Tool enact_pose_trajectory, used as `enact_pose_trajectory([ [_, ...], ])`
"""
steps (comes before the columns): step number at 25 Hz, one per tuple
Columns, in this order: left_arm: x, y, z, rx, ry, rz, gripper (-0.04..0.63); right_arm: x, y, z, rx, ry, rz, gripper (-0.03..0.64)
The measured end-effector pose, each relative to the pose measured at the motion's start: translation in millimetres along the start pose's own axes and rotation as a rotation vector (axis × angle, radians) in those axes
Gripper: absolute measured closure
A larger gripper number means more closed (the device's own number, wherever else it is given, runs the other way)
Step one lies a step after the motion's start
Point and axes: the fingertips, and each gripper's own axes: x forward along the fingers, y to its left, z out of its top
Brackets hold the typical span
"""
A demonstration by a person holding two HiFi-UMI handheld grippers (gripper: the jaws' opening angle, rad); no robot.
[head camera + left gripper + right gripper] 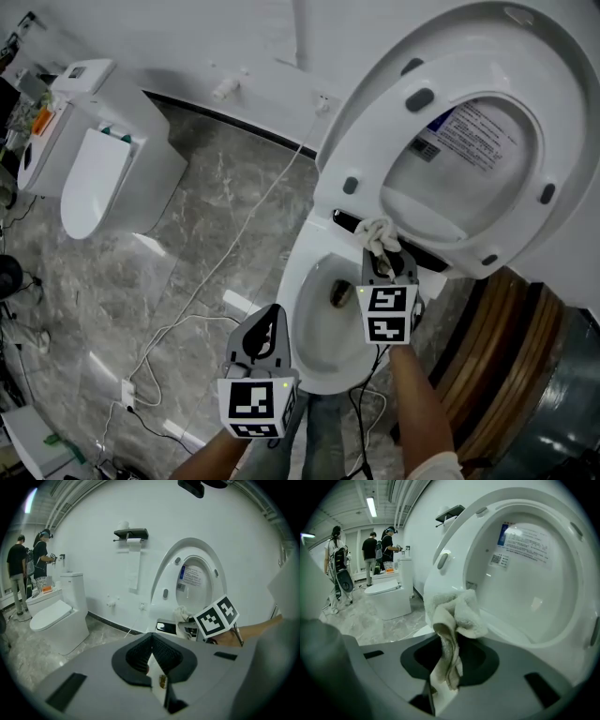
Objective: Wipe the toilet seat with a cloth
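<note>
The toilet's white seat [375,141] stands raised against its lid, underside with grey bumpers facing me, above the open bowl [298,281]. My right gripper [380,261] is shut on a crumpled white cloth [378,234], which sits at the hinge end of the raised seat; whether it touches the seat I cannot tell. In the right gripper view the cloth [451,620] bunches out of the jaws just in front of the seat [454,545]. My left gripper [272,314] hangs shut and empty left of the bowl; its own view shows the jaws [152,657] closed together.
A second toilet [94,169] stands at the far left. A white cable [216,272] runs across the marble floor to a power strip [127,394]. Wooden panelling [506,356] borders the right. People [18,573] stand in the background; a paper holder [131,535] hangs on the wall.
</note>
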Motion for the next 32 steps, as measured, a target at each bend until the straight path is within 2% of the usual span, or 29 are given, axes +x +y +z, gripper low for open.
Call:
enact_pose_trajectory([
  [9, -7.2, 36.1, 1.8, -0.031, -0.011, 0.045, 0.583, 22.8, 37.1, 25.6, -0.098, 0.023, 0.032, 0.518],
  [21, -15.4, 80.7, 0.9, -0.074, -0.016, 0.102, 0.583, 44.4, 65.0, 40.9, -0.139, 0.053, 0.043, 0.518],
  [32, -20.1, 84.9, 23.9, -0.096, -0.057, 0.113, 0.583, 37.4, 67.2, 51.6, -0.218, 0.118, 0.044, 0.518],
])
